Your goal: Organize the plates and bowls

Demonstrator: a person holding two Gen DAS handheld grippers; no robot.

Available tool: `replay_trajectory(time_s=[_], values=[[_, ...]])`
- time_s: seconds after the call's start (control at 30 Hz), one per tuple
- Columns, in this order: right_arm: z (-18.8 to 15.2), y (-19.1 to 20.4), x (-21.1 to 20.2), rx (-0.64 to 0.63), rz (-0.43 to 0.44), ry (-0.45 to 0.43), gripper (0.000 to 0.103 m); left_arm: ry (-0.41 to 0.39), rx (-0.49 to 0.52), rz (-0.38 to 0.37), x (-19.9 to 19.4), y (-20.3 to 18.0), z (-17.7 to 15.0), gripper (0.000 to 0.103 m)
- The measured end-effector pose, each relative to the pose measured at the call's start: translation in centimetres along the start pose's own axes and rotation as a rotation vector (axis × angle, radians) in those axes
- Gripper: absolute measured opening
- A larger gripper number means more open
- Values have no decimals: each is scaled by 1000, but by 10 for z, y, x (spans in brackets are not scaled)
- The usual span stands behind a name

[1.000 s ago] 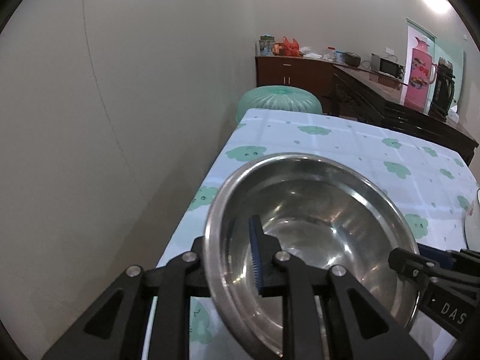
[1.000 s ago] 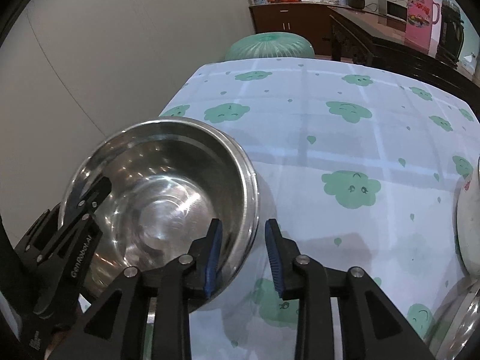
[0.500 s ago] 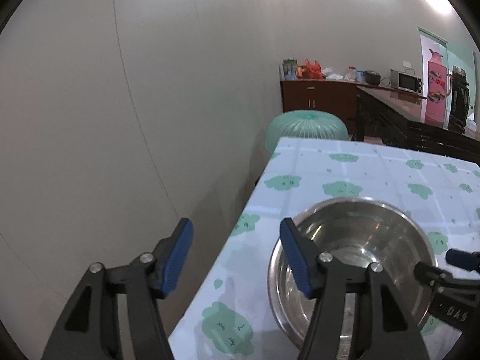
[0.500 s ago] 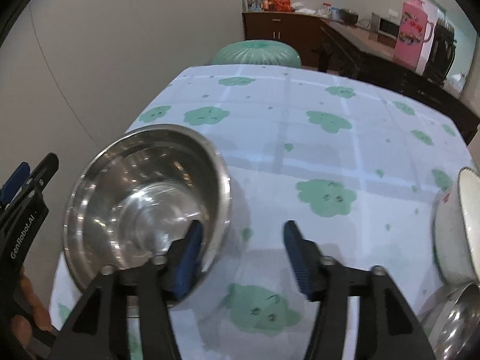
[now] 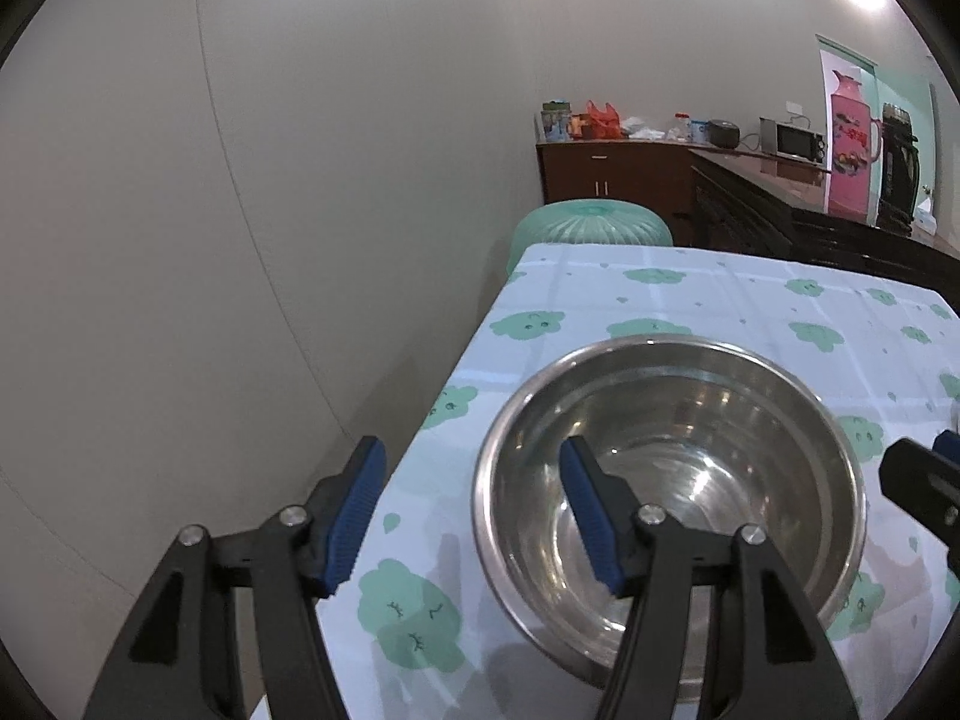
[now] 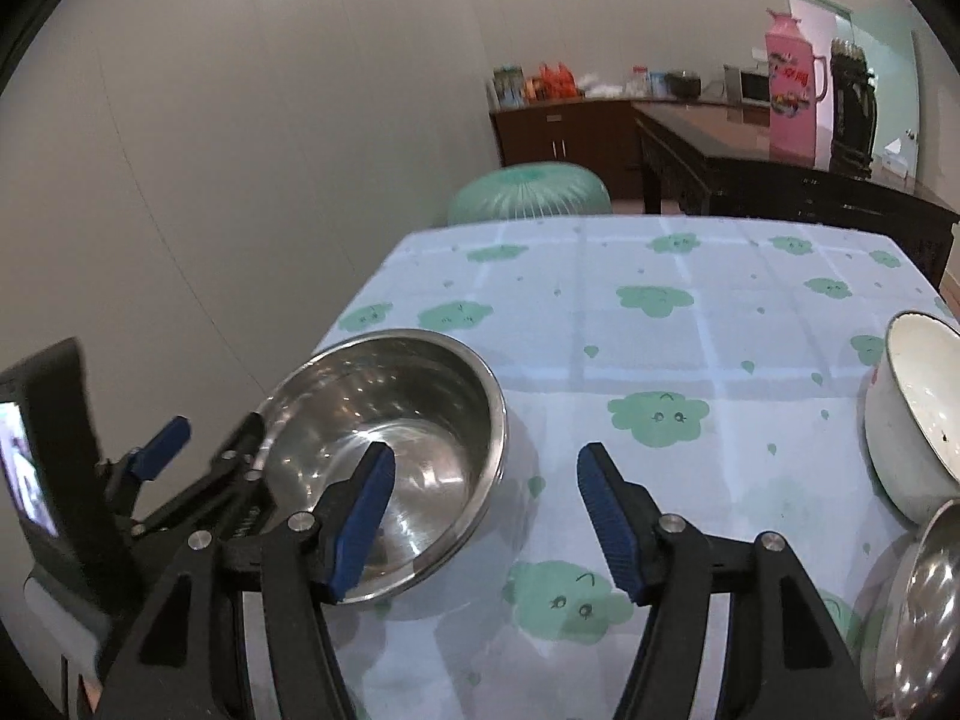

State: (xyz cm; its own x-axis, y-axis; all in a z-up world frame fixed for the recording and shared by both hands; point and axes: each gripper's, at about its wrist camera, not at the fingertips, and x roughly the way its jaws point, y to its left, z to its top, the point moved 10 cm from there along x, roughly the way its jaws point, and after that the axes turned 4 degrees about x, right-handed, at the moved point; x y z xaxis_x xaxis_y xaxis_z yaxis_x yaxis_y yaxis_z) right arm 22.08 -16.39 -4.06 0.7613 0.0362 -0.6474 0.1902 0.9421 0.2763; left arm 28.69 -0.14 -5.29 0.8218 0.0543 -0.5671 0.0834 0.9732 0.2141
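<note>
Both grippers are letting go of the steel bowl and leaving it on the surface.

Going left to right: the left gripper (image 5: pixel 474 516), which a second ago was pinching the bowl's near-left rim, is now standing about half open and gripping nothing, though that rim is passing between its pads without touching them. The steel bowl (image 5: pixel 690 456) is sitting upright on the cloud-print surface (image 5: pixel 750 306), close to its left edge. The right gripper (image 6: pixel 486 516) is likewise standing about half open and empty after releasing the bowl's right rim, and is backing away. This bowl seems placed; the white bowl (image 6: pixel 912 414) and another steel piece (image 6: pixel 924 612) at the far right are probably waiting next.
</note>
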Motion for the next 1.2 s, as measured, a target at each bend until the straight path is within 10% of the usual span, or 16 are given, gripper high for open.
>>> replay_trajectory(time_s=[1.2], values=[[-51,-32,-108,-52,-54,-408,66,-131,-125,-97,-69,-24,-33,62]])
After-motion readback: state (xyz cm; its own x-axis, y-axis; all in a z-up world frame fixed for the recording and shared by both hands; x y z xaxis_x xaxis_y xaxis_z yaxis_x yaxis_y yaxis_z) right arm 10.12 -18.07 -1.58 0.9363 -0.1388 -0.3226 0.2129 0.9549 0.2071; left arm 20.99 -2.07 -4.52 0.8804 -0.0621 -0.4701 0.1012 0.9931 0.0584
